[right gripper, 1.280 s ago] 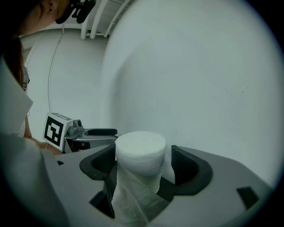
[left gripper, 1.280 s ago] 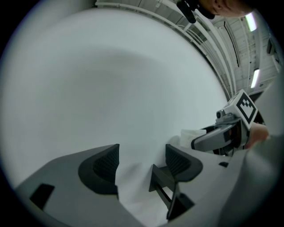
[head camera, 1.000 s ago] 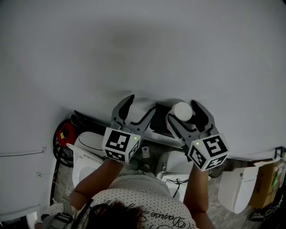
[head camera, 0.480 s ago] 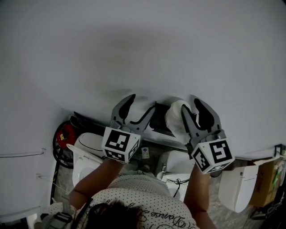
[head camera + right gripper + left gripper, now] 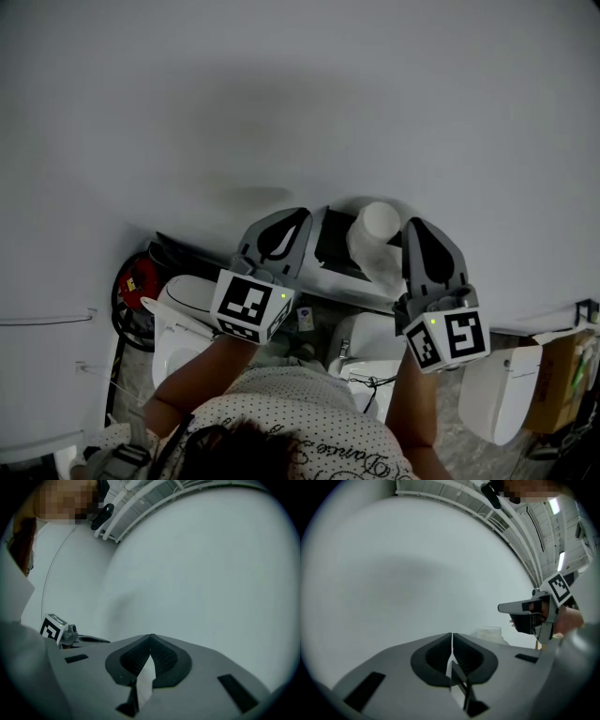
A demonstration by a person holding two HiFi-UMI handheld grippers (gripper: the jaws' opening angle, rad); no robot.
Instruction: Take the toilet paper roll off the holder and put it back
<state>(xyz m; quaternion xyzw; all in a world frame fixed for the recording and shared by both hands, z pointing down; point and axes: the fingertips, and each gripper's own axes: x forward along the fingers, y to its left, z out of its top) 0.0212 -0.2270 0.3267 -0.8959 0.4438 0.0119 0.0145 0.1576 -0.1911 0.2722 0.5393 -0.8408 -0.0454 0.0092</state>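
Head view places the toilet paper roll (image 5: 373,242) at the holder (image 5: 333,246), unheld: your left gripper (image 5: 298,217) is closing on nothing, your right gripper (image 5: 414,227) is shut empty, so the cycle looks either unstarted or complete.

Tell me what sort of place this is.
Looks like a bathroom-fixture test or storage area, not a home bathroom: a toilet paper roll on a wall holder, and several white toilets standing close together on the floor below.
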